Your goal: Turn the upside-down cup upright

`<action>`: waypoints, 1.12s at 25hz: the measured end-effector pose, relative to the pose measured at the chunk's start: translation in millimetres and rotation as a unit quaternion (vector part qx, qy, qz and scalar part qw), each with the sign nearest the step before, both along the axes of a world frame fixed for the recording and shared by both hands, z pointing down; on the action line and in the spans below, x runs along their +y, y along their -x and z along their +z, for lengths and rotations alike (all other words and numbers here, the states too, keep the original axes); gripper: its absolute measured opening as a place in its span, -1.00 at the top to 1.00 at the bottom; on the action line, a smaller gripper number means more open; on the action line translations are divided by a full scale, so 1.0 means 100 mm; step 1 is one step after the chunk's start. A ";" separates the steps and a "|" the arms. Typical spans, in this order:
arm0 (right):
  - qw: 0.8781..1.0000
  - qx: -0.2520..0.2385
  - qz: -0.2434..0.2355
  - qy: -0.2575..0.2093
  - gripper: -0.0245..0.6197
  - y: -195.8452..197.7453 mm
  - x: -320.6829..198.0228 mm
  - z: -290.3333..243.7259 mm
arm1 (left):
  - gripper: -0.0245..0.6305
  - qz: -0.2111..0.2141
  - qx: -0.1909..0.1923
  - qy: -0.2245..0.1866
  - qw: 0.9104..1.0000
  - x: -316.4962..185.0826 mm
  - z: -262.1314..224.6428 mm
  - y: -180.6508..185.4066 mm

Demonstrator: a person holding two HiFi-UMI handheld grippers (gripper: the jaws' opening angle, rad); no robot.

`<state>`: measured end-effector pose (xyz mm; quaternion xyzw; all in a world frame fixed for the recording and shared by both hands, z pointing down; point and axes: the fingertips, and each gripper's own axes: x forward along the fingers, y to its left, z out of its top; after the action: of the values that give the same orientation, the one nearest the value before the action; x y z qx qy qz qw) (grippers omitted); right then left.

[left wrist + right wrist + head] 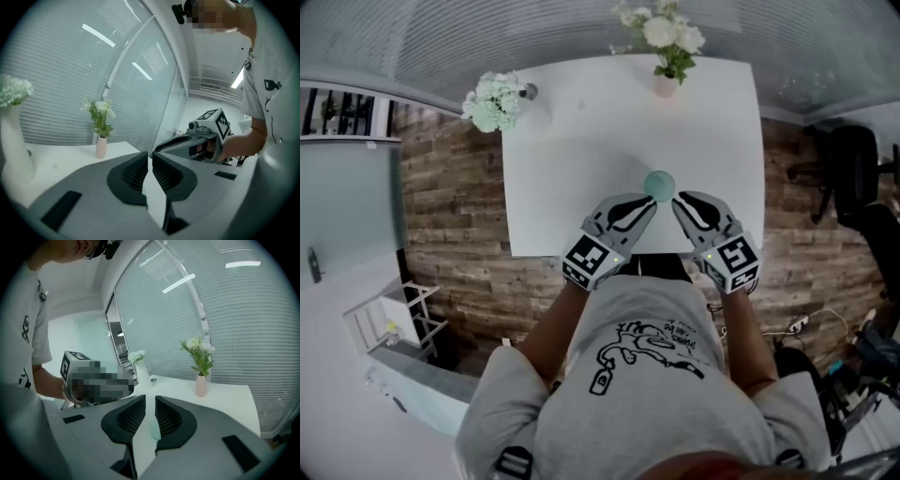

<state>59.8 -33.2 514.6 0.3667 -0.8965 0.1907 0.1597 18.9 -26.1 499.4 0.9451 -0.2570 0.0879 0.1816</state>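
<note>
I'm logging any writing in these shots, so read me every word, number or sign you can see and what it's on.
Shirt: small lettering above the drawing, too blurred to read.
Left marker cube and right marker cube: black-and-white squares, no letters.
Nothing else carries text.

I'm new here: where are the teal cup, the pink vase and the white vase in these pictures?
teal cup (659,184), head view, centre of its round top.
pink vase (201,386), right gripper view, middle of its body.
white vase (14,150), left gripper view, middle of its body.
</note>
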 end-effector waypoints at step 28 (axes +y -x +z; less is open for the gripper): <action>0.995 -0.054 0.013 -0.088 0.79 0.18 -0.12 -1.51 | 0.92 -0.059 0.060 -0.044 0.995 -0.19 -1.36 0.00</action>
<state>42.2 -44.9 363.9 0.3801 -0.9122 0.1326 0.0757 18.8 -45.4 363.3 0.9390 -0.3046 0.0089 0.1597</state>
